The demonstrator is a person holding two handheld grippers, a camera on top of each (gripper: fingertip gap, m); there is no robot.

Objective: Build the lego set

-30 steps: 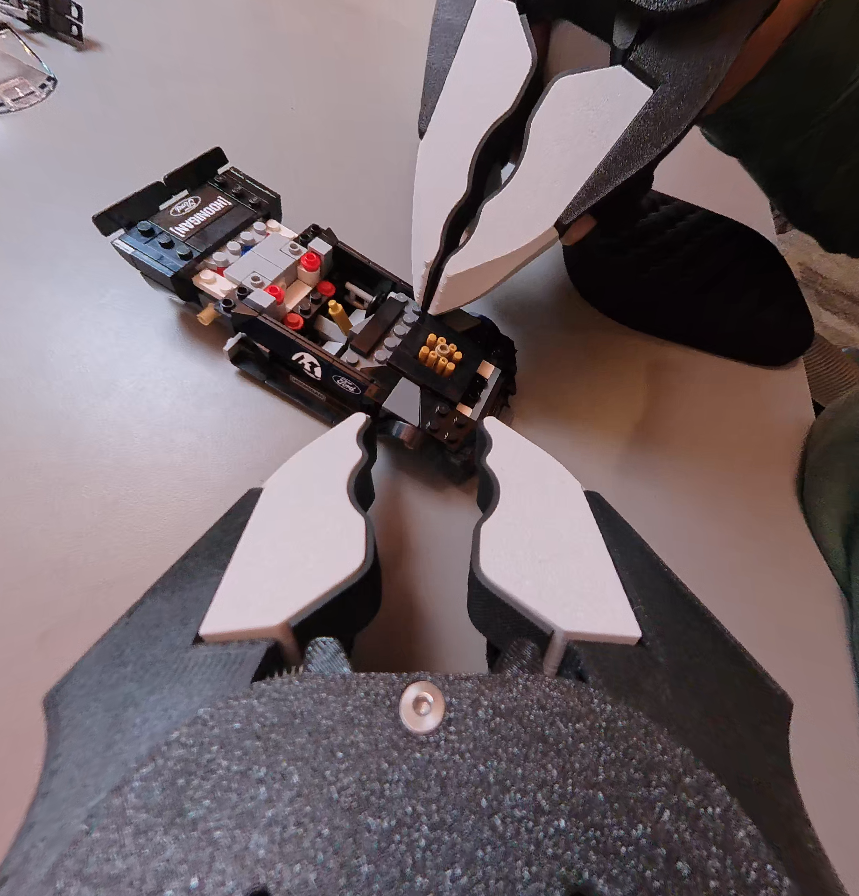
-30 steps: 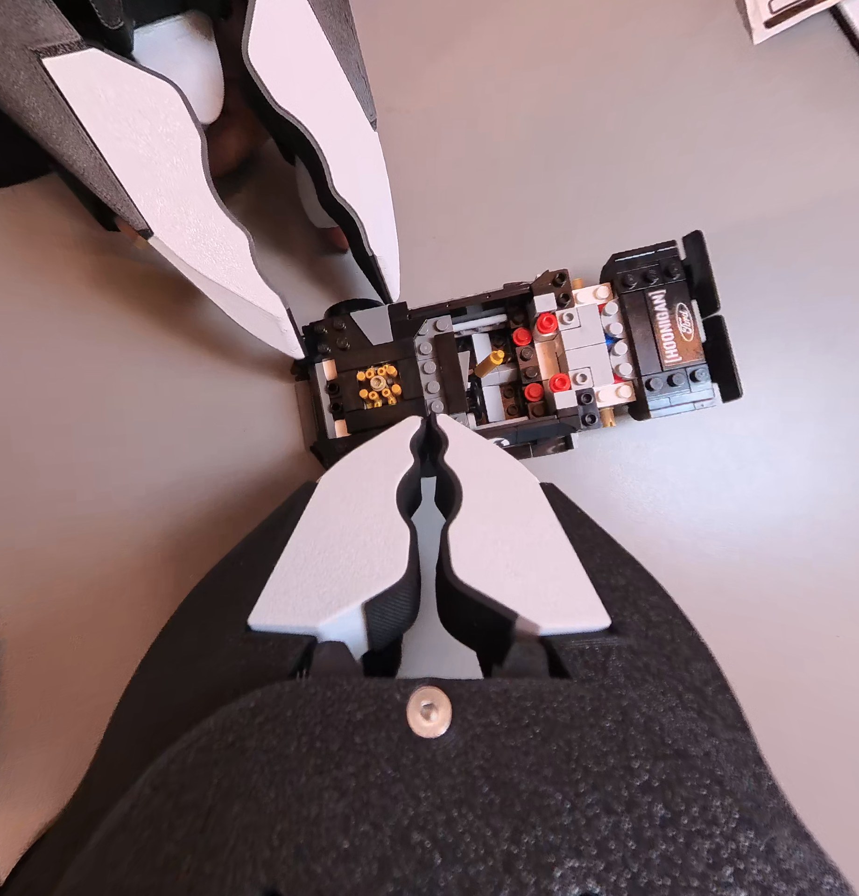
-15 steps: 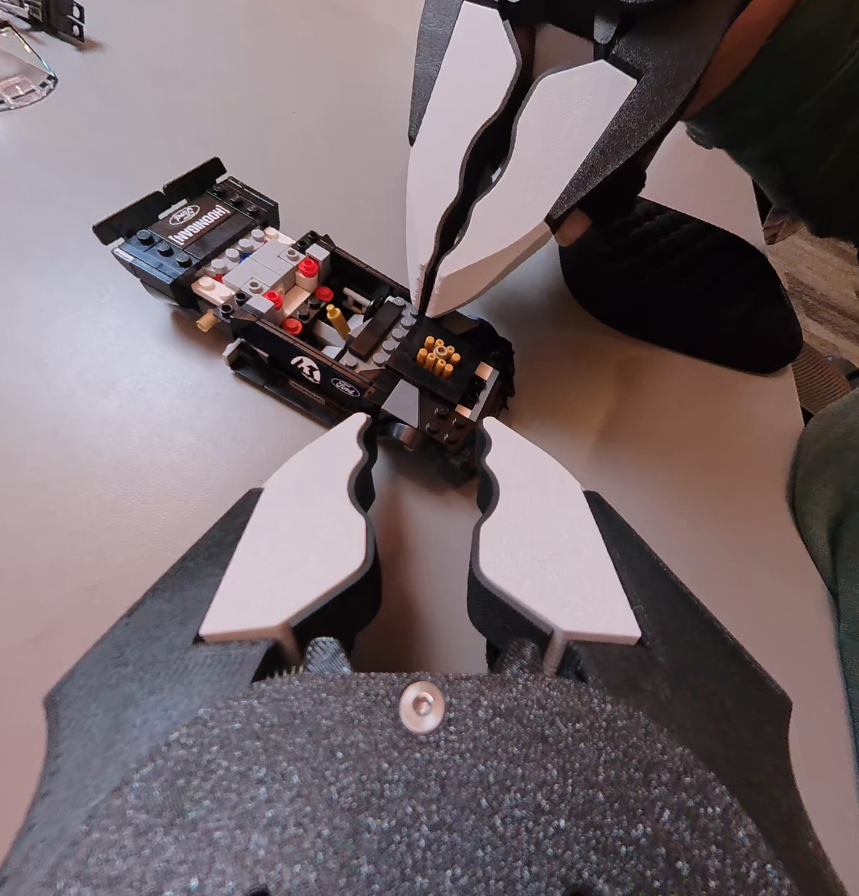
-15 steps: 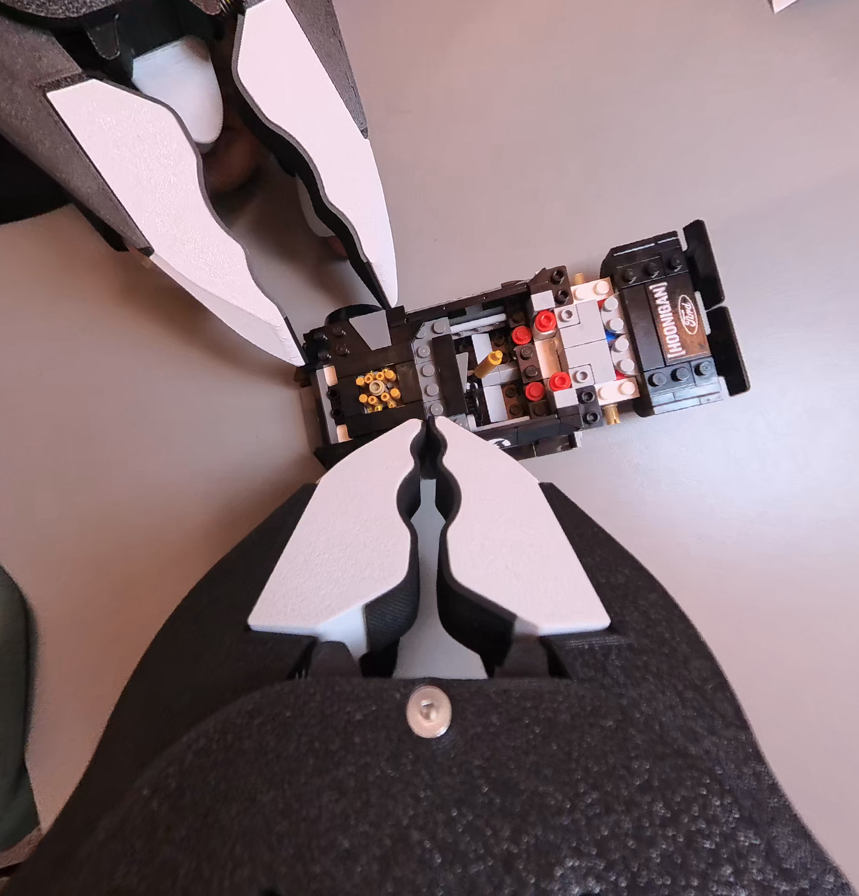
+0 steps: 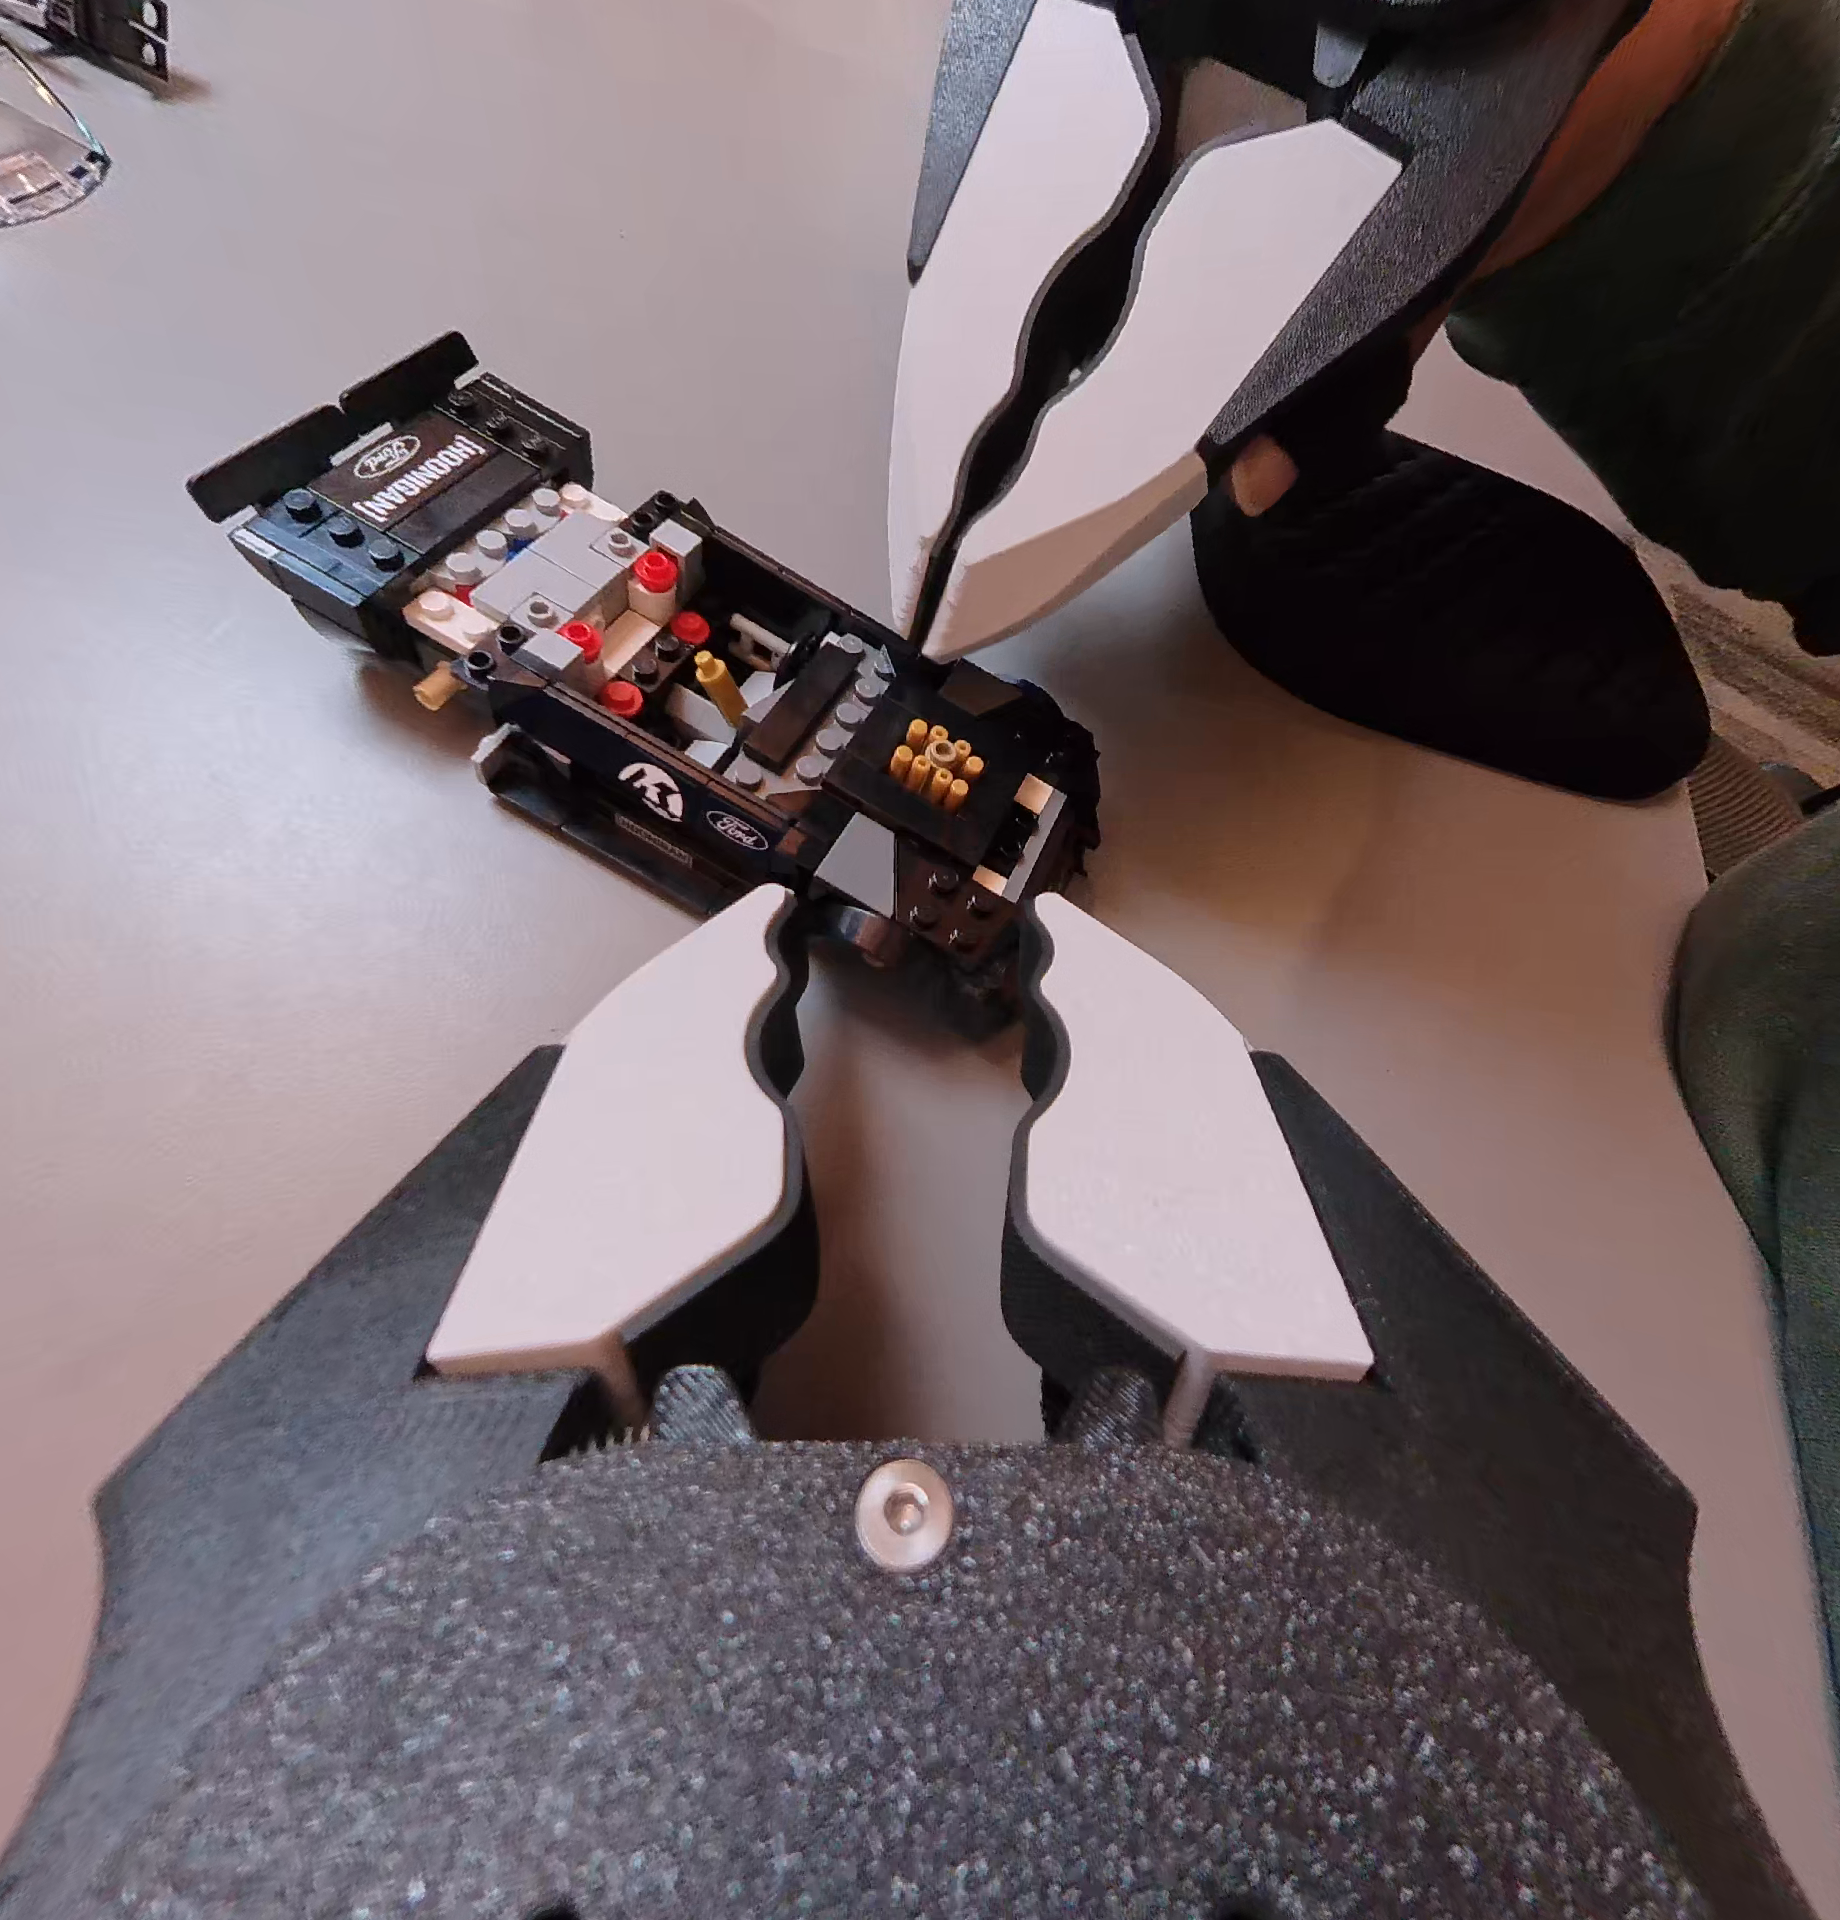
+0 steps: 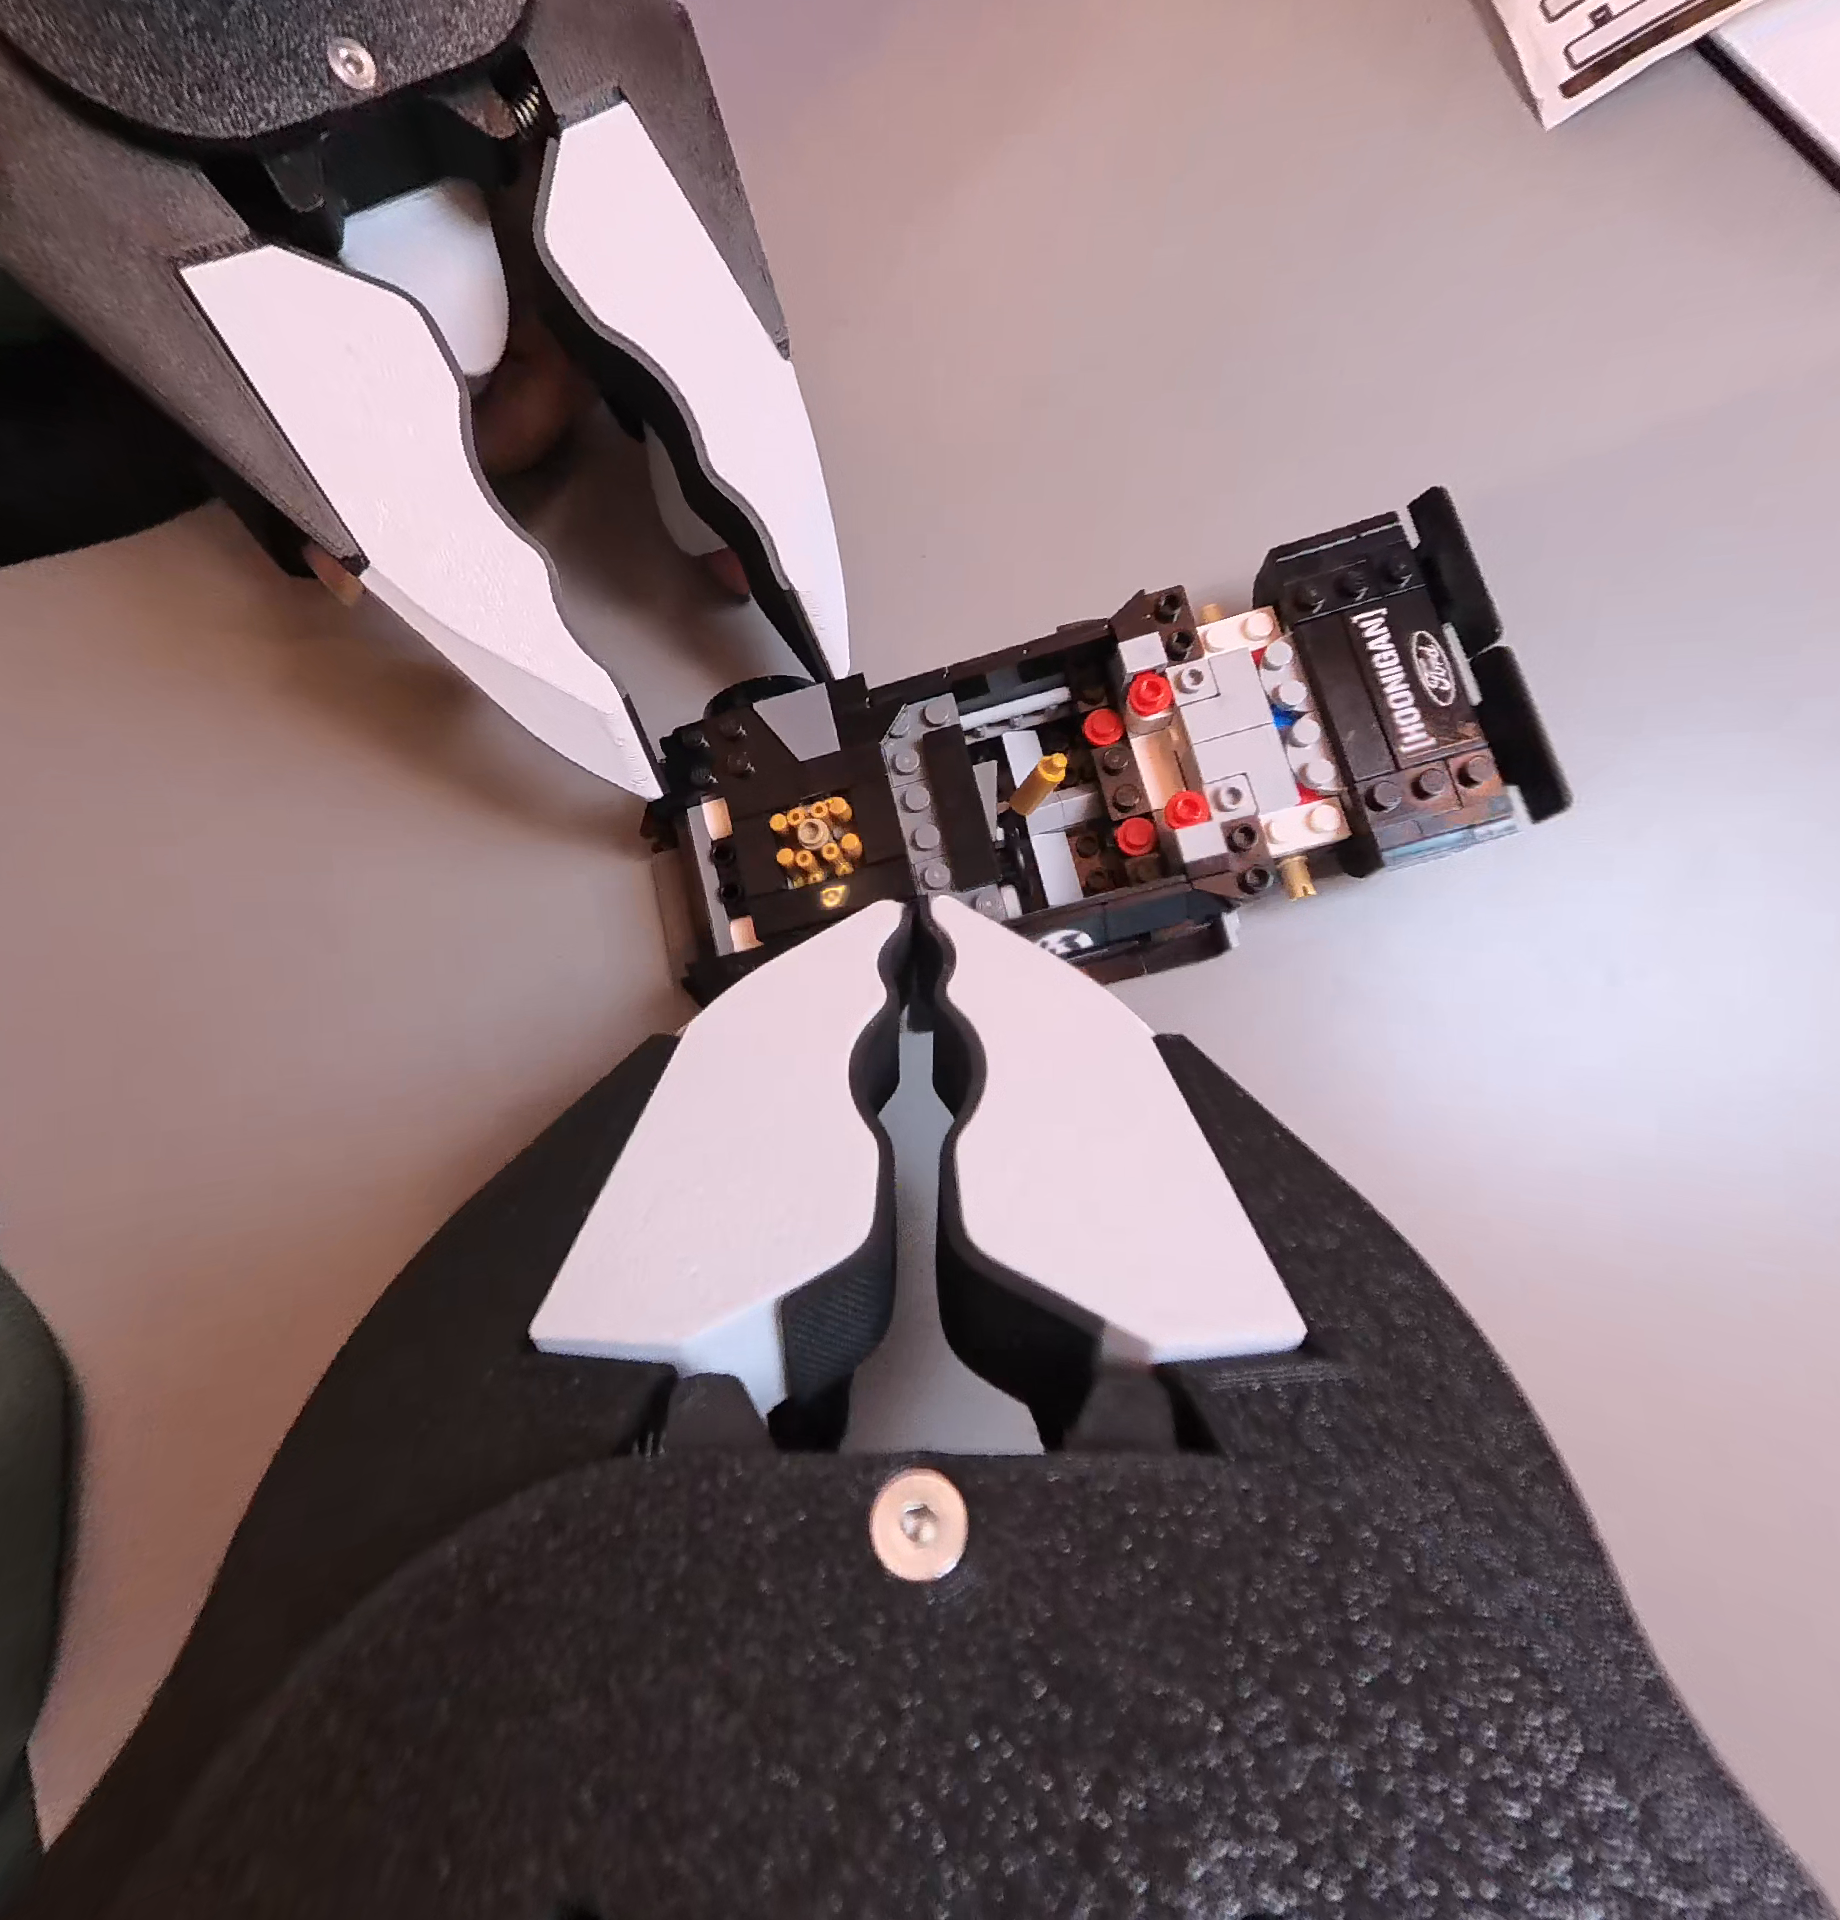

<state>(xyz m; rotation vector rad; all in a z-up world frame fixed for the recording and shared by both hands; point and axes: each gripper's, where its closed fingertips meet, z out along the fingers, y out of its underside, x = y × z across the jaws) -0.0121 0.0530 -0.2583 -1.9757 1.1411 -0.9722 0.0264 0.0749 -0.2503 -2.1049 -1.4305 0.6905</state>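
Left gripper (image 5: 905,935) spread wide, bracketing the nose of the half-built black brick car (image 5: 687,707) on the grey bench (image 5: 220,1039). Right gripper (image 6: 918,914) pinched together, empty, tips at the engine block. Push crooked and the car could skid or shed bricks.

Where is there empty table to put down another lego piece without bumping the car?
Bare table lies beside the lego car, and more beyond it, toward the paper sheet. It is crowded at the car's engine end, where the left gripper straddles the nose and the right gripper presses close.
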